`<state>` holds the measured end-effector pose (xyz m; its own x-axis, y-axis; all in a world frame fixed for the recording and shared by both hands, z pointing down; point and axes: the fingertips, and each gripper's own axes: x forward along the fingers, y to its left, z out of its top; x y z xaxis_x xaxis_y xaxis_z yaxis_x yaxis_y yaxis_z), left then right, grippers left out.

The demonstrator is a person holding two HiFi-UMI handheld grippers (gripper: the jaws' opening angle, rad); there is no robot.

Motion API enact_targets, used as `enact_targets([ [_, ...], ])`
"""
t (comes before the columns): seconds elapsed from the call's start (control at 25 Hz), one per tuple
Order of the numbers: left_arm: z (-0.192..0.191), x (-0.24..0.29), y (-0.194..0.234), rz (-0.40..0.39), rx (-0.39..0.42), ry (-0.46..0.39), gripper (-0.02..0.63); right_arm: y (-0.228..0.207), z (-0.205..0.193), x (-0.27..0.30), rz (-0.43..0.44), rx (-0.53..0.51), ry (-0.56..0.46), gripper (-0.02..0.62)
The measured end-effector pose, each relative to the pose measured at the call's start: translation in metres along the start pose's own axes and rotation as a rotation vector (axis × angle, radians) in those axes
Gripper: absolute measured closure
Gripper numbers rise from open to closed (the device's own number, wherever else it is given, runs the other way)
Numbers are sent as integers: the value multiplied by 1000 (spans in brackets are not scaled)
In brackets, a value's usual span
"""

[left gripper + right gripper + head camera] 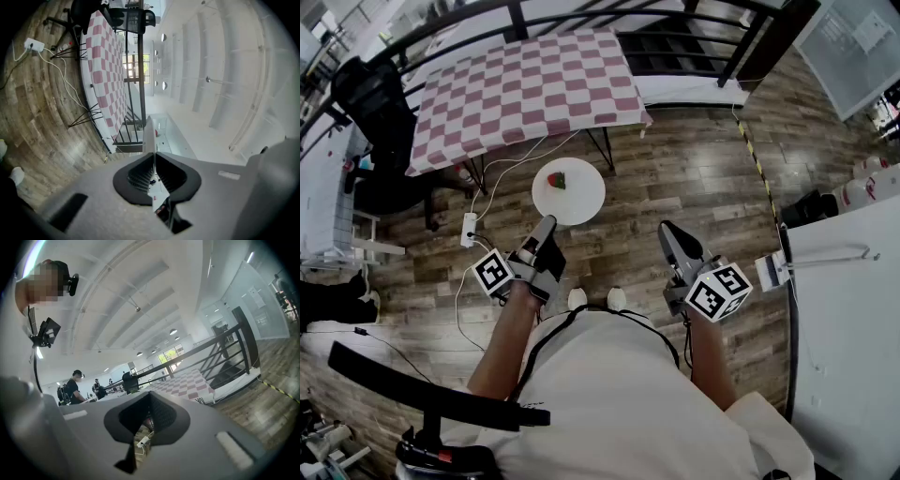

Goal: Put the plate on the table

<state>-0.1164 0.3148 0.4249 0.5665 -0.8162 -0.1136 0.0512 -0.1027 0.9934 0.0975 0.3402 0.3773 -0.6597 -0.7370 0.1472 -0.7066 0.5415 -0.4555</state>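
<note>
- My left gripper (547, 225) is stretched out ahead of me, and its fingers (136, 176) are pinching the near rim of the plate (581, 202).
- In the left gripper view the plate (149, 133) shows edge-on as a thin white line that runs straight out from between the two dark pads, which press on it from both sides.
- The plate is in the air over the wooden floor (675, 187), roughly level, just in front of the table's (525, 89) near edge and not over the tabletop.
- A small red and green thing (556, 180) sits on the plate, toward its far left part. I cannot tell what it is.
- My right gripper (666, 228) is held beside the left one, well apart from the plate. Its fingers (126, 416) are pressed together at the tips with nothing between them.
- The table has a pink and white checked cloth and stands ahead of both grippers.
- A white power strip (470, 228) lies on the floor near the table's near left corner, with white cables (502, 169) running from it under the table.
- A black chair (375, 103) stands at the table's left edge.
</note>
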Motion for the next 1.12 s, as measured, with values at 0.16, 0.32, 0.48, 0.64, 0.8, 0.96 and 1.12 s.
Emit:
enact_targets([
  [0.16,3,0,-1,-13,-9,-3,583,2,1,2,-3,-4,-4,588],
  [0.32,5,0,0,-15,-3,6,584,3,1,4,-9,-14,-3,588],
  [0.48,6,-1,3,-5,1,11,584,4,-1,6,-9,-21,2,589],
  [0.64,11,-1,4,-3,-2,12,585,6,-4,11,-7,-6,6,588],
  [0.8,17,-3,7,-4,-8,6,586,9,-8,17,3,-5,23,588],
  [0.96,22,-4,10,-3,-17,0,586,9,-8,23,-2,-4,28,588],
  [1.12,28,-3,12,-7,-20,1,588,8,-5,26,-11,7,18,588],
])
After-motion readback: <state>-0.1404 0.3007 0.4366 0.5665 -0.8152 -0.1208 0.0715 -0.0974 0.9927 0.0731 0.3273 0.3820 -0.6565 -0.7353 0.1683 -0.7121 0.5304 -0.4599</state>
